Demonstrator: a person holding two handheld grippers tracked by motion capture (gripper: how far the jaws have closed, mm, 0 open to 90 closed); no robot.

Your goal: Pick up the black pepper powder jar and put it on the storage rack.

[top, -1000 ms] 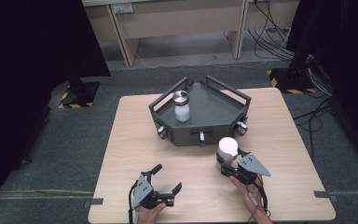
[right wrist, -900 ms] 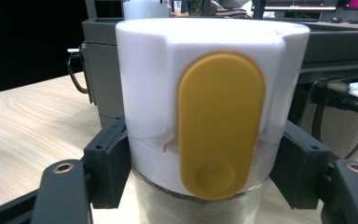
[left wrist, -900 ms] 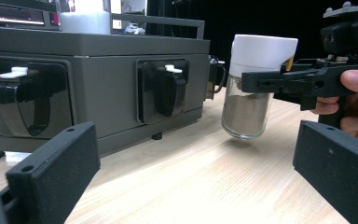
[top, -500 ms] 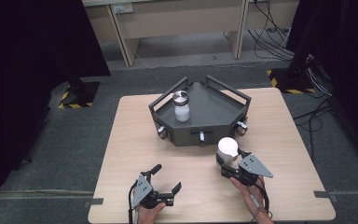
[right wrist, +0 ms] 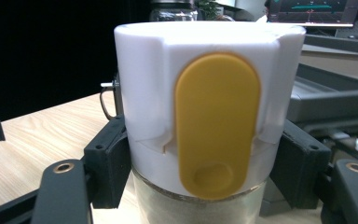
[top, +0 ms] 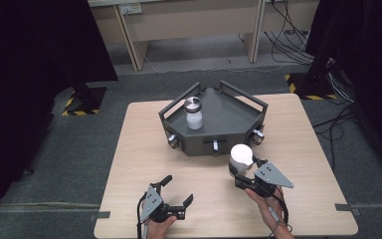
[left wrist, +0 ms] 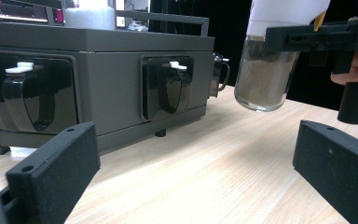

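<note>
Jar: a glass jar with a white cap [top: 240, 157] and a yellow tab on the cap's side [right wrist: 216, 125], holding a greyish powder; it hangs clear of the table near the right part of the near edge, just in front of the dark tray's front wall.
Right gripper [top: 243, 175]: jaws closed on the jar at the join of cap and glass, one pad on each side, jar upright.
Change: against the earlier high views the jar and right gripper sit slightly higher and closer to the tray; in the left gripper view the jar's base [left wrist: 261, 79] shows well off the wood.
Meaning: the lift looks under way; my guess is the jar is headed for the tray, beside the other jar.
Left gripper [top: 175, 191]: jaws wide apart, holding nothing, resting low by the near edge, left of centre, unmoved.
Tray [top: 229, 115]: dark, angular, railed, at the table's far middle, with small hooks along its front.
Second jar [top: 193, 113]: upright in the tray's left part, metal lid.
</note>
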